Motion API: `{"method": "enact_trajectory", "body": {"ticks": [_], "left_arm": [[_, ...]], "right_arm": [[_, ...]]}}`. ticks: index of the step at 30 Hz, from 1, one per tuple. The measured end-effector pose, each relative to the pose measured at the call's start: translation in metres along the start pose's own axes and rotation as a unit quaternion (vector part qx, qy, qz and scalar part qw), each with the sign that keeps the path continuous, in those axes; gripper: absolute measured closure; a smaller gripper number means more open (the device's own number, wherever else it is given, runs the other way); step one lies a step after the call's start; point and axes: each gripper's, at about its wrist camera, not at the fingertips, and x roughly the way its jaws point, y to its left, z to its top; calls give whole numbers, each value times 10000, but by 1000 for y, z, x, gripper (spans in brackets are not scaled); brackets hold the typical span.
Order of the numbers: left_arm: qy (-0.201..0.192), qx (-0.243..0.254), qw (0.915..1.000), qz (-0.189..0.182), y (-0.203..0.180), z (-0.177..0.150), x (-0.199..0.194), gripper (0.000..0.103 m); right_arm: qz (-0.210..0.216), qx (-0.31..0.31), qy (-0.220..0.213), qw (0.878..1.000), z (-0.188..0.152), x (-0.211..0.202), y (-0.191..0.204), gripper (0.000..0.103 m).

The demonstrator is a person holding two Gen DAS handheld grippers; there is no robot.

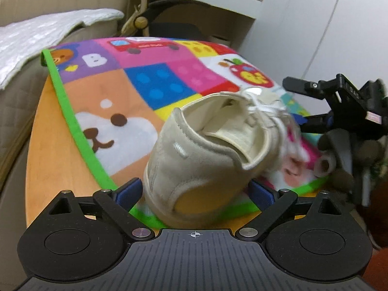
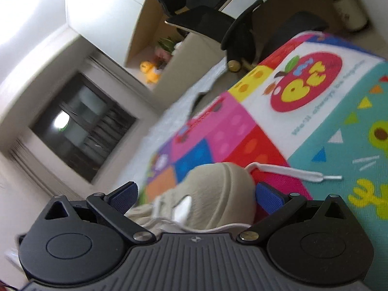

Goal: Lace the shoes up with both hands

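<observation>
A beige shoe [image 1: 206, 150] lies tilted on a colourful play mat [image 1: 145, 84], heel toward the left wrist camera, part of its sole showing. My left gripper [image 1: 195, 191] is open, and the heel sits between its blue pads [image 1: 129, 191] with a thin gap on each side. White laces [image 1: 262, 108] bunch at the tongue. My right gripper [image 1: 293, 104] comes in from the right at the toe end. In the right wrist view that gripper [image 2: 196, 195] stands wide open around the rounded toe [image 2: 218, 194]. A loose lace end [image 2: 291, 172] trails over the mat [image 2: 315, 126].
The mat covers a round wooden table [image 1: 55, 145], and the shoe is close to its near edge. A bed with a white quilt [image 1: 36, 36] stands at the left. A dark chair [image 1: 169, 24] is behind the table and a white wall [image 1: 315, 12] at the right.
</observation>
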Motion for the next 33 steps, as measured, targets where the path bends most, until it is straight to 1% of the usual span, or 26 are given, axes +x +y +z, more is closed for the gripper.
{"method": "enact_trajectory", "body": {"ticks": [1, 4, 8, 9, 11, 13, 15, 17, 18, 19, 20, 21, 22, 24, 27, 30, 31, 32, 33], "left_arm": [[-15, 17, 10000, -4, 1, 2, 1, 3], [-63, 68, 9999, -85, 8, 6, 6, 3], [44, 138, 9998, -159, 15, 12, 11, 3], [102, 238, 9995, -165, 13, 12, 9, 5], [105, 402, 9986, -318, 15, 15, -2, 4], [-53, 374, 9975, -597, 22, 22, -24, 4], [-401, 204, 9967, -682, 26, 36, -49, 4], [-759, 55, 9944, -728, 25, 53, -63, 5], [-895, 77, 9930, -768, 20, 63, -65, 5], [-919, 206, 9924, -787, 12, 71, -62, 19], [-907, 355, 9921, -790, 3, 79, -56, 61], [-757, 568, 9928, -730, -7, 86, -44, 76], [-604, 746, 9930, -690, -15, 91, -31, 79], [-296, 1046, 9920, -634, -29, 96, -4, 77], [15, 1124, 9915, -659, -37, 99, 22, 77], [146, 1071, 9928, -526, -35, 100, 35, 77], [184, 1022, 9933, -498, -33, 100, 37, 84], [222, 973, 9939, -471, -30, 100, 40, 95], [253, 922, 9944, -454, -28, 100, 42, 95]], "right_arm": [[-71, -113, 51, 9999, -2, 4, 2, 0], [-241, -431, 18, 9988, -11, 6, 7, 0], [-146, -361, -54, 9992, -11, 4, 4, 0], [-121, -360, -67, 9993, -12, 3, 4, 0], [-33, -320, -133, 9994, -14, -3, 2, 0], [205, -146, -327, 9991, -15, -11, -5, 0], [521, 118, -562, 9970, -14, -17, -15, 0], [777, 379, -747, 9935, -12, -21, -23, 0], [871, 471, -823, 9917, -9, -22, -24, 0], [947, 547, -871, 9902, -7, -22, -26, 0], [998, 604, -889, 9892, -5, -23, -27, 0], [1046, 650, -907, 9882, -2, -23, -28, 0], [1092, 697, -926, 9872, -1, -23, -29, 0], [1153, 787, -986, 9853, -1, -24, -32, 0], [1206, 921, -1128, 9820, -2, -27, -37, 0], [1301, 1127, -1276, 9768, -1, -29, -44, 0], [1340, 1181, -1292, 9754, -1, -29, -46, 0], [1370, 1215, -1300, 9745, 0, -28, -48, 0], [1392, 1233, -1301, 9739, 0, -28, -49, 0]]}}
